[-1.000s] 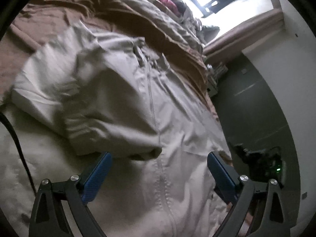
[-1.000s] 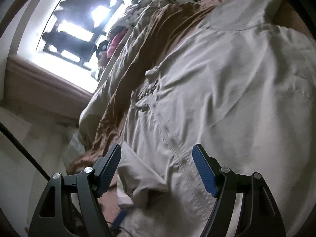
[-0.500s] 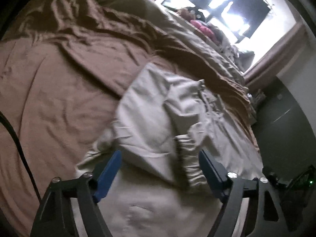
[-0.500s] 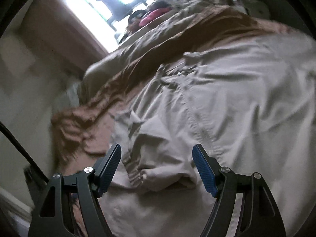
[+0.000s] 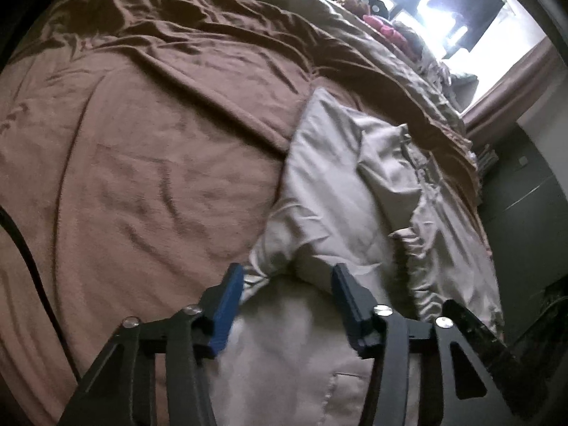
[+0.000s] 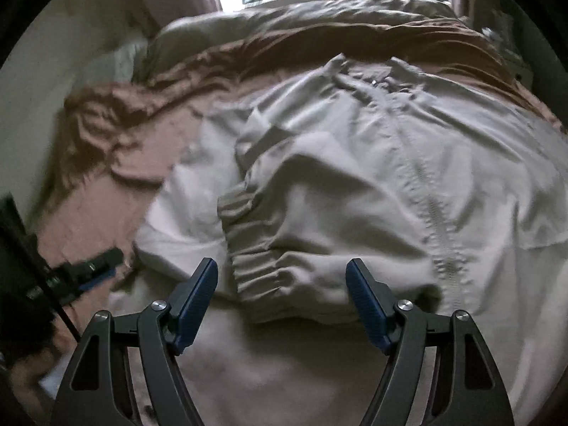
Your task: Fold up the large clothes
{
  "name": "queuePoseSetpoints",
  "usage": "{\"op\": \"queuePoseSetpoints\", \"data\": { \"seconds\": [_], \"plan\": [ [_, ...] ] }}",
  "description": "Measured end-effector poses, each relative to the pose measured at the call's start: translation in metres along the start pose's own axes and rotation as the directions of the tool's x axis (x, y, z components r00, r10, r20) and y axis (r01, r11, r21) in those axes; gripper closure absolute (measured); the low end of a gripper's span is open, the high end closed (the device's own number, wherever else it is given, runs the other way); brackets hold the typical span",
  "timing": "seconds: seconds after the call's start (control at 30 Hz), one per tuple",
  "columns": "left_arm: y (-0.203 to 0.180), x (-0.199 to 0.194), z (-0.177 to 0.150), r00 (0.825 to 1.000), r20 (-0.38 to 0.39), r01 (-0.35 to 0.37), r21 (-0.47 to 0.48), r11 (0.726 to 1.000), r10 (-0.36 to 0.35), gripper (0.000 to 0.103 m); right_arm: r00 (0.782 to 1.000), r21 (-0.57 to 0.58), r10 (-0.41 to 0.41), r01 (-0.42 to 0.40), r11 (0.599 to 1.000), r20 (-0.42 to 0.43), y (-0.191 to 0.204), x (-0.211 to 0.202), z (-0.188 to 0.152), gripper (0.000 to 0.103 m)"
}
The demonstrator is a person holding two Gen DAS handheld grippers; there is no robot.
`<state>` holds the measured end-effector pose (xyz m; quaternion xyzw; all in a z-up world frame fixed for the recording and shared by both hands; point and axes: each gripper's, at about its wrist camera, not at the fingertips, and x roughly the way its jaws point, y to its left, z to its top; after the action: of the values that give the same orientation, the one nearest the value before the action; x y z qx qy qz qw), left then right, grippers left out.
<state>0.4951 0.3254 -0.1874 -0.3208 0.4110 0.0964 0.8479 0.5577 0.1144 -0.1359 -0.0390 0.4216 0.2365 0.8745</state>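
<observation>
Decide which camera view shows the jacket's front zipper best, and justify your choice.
The right wrist view is best: the zipper runs in plain sight down the beige jacket, from collar towards the hem. The left wrist view shows mostly the folded sleeve and the elastic cuff over the brown bedcover; the zipper cannot be made out there.

Layout: the jacket [image 6: 355, 184] lies spread on the blanket [image 5: 142, 149] covering the bed. A folded sleeve with its cuff [image 6: 262, 266] rests on the jacket, left of the zip [image 6: 436, 220]. A window [image 5: 451, 10] stands far behind, beyond heaped clothes [image 5: 383, 28].
</observation>
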Motion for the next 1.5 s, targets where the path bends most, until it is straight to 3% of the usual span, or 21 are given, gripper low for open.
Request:
{"op": "queuePoseSetpoints", "data": {
  "seconds": [0.1,0.17,0.23,0.4,0.5,0.63,0.73,0.93,1.1,1.13,1.17,1.23,1.4,1.5],
  "plan": [
    [0.003,0.004,0.001,1.0,-0.022,0.002,0.01,1.0,-0.002,0.063,0.992,-0.082,-0.117,0.112,0.99,-0.051,0.017,0.027,-0.004,0.03],
    [0.002,0.006,0.002,0.999,-0.026,-0.026,0.019,0.999,0.026,0.068,0.984,-0.096,-0.163,0.155,0.983,-0.078,0.018,0.038,-0.003,0.047],
    [0.004,0.005,0.002,0.999,-0.025,-0.026,0.014,1.0,0.026,0.068,0.987,-0.089,-0.138,0.132,0.987,-0.076,0.015,0.036,0.002,0.069],
    [0.003,0.005,0.0,0.999,-0.03,-0.028,0.03,0.999,0.029,0.068,0.996,-0.044,-0.092,0.091,0.995,-0.013,-0.017,0.004,0.016,0.082],
    [0.002,0.004,-0.001,0.999,-0.028,-0.035,0.039,0.999,0.036,0.068,0.994,-0.011,-0.098,0.098,0.995,0.041,-0.046,-0.019,0.021,0.097],
    [0.0,0.004,-0.002,0.998,-0.019,-0.058,0.052,0.997,0.059,0.068,0.994,0.091,-0.066,0.059,0.994,0.083,-0.094,-0.038,0.02,0.097],
    [-0.001,0.007,-0.003,0.997,-0.022,-0.076,0.061,0.995,0.078,0.068,0.991,0.149,-0.094,0.079,0.986,0.096,-0.121,-0.044,0.013,0.097],
    [-0.001,0.014,-0.002,0.995,-0.025,-0.099,0.064,0.993,0.101,0.068,0.985,0.36,-0.107,0.053,0.931,0.133,-0.189,-0.06,-0.002,0.096],
    [-0.002,0.016,-0.001,0.994,-0.021,-0.105,0.042,0.994,0.106,0.068,0.985,0.541,-0.04,-0.057,0.839,0.165,-0.238,-0.066,-0.022,0.095],
    [-0.003,0.017,-0.002,0.994,-0.021,-0.11,0.047,0.993,0.111,0.068,0.986,0.575,-0.013,-0.088,0.813,0.168,-0.246,-0.064,-0.028,0.087],
    [-0.004,0.017,-0.002,0.993,-0.022,-0.115,0.052,0.992,0.116,0.068,0.986,0.608,0.005,-0.105,0.787,0.165,-0.252,-0.063,-0.034,0.077],
    [-0.005,0.018,-0.003,0.993,-0.021,-0.119,0.057,0.991,0.12,0.068,0.982,0.633,0.038,-0.148,0.76,0.184,-0.258,-0.06,-0.042,0.023],
    [-0.005,0.018,-0.003,0.993,-0.017,-0.117,0.052,0.992,0.119,0.067,0.958,0.669,0.184,-0.286,0.686,0.22,-0.277,-0.046,-0.04,0.022],
    [-0.005,0.019,-0.004,0.992,-0.015,-0.125,0.062,0.99,0.127,0.067,0.954,0.674,0.221,-0.299,0.676,0.201,-0.273,-0.03,-0.041,0.022]
  ]
}}
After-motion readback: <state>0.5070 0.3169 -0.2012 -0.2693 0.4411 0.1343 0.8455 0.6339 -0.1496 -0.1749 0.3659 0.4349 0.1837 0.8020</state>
